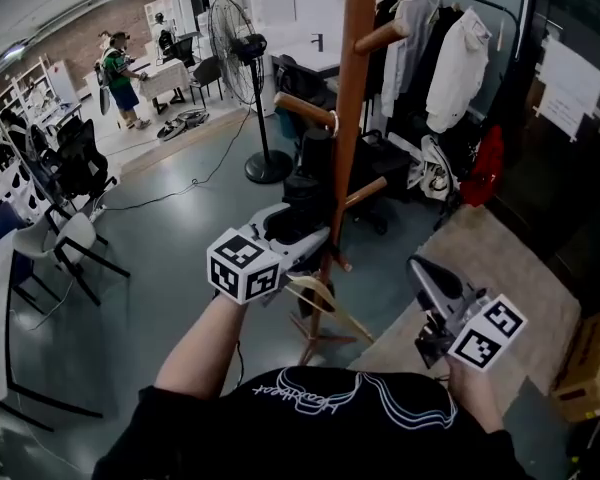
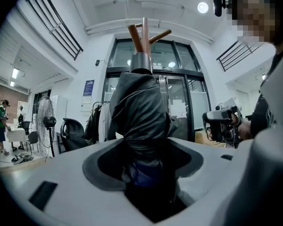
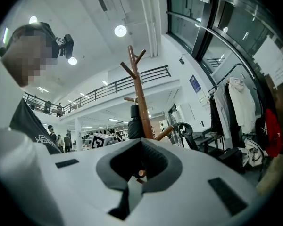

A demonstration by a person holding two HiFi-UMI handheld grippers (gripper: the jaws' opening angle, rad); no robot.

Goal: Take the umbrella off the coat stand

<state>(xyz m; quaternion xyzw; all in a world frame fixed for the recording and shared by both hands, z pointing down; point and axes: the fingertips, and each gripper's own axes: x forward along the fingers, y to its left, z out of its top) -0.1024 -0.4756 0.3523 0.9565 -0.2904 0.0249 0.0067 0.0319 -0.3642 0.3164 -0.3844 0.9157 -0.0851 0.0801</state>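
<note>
A black folded umbrella (image 1: 310,190) hangs against the brown wooden coat stand (image 1: 352,98), below a peg. My left gripper (image 1: 315,230) reaches level to it. In the left gripper view the umbrella (image 2: 139,109) fills the gap between the jaws, its fabric pinched there, so the left gripper (image 2: 148,173) is shut on it. The stand's top pegs (image 2: 145,32) rise behind. My right gripper (image 1: 420,265) hangs apart, lower right of the stand, shut and holding nothing. In the right gripper view the gripper (image 3: 139,171) faces the stand (image 3: 137,88) and the umbrella (image 3: 134,124).
A standing fan (image 1: 242,48) is behind the stand at left. A clothes rack with hanging garments (image 1: 450,58) is at the back right. A wooden hanger (image 1: 325,303) lies near the stand's foot. A rug (image 1: 490,253), a cardboard box (image 1: 590,358) and chairs (image 1: 75,238) surround me.
</note>
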